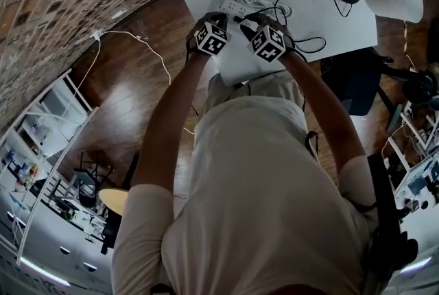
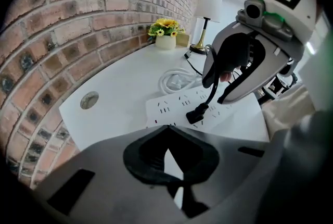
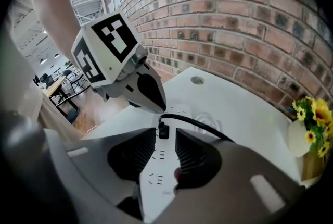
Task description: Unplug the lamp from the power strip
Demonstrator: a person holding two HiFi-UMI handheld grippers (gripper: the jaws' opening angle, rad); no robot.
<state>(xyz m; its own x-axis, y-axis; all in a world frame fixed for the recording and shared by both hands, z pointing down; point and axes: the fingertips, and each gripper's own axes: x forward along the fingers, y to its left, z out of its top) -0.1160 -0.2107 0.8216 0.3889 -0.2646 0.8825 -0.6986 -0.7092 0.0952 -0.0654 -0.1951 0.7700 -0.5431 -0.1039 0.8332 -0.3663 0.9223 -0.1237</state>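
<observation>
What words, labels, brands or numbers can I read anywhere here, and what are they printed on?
No readable text anywhere.
Left marker cube and right marker cube: black-and-white square patterns, not letters.
Power strip: only socket slots show; any print is too small to read.
Lamp: no label visible.

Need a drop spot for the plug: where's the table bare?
Bare: table between the grommet hole and power strip, plus the wall-side stretch toward the flowers. Crowded: between strip and lamp, with the coiled white cord and black cord.
</observation>
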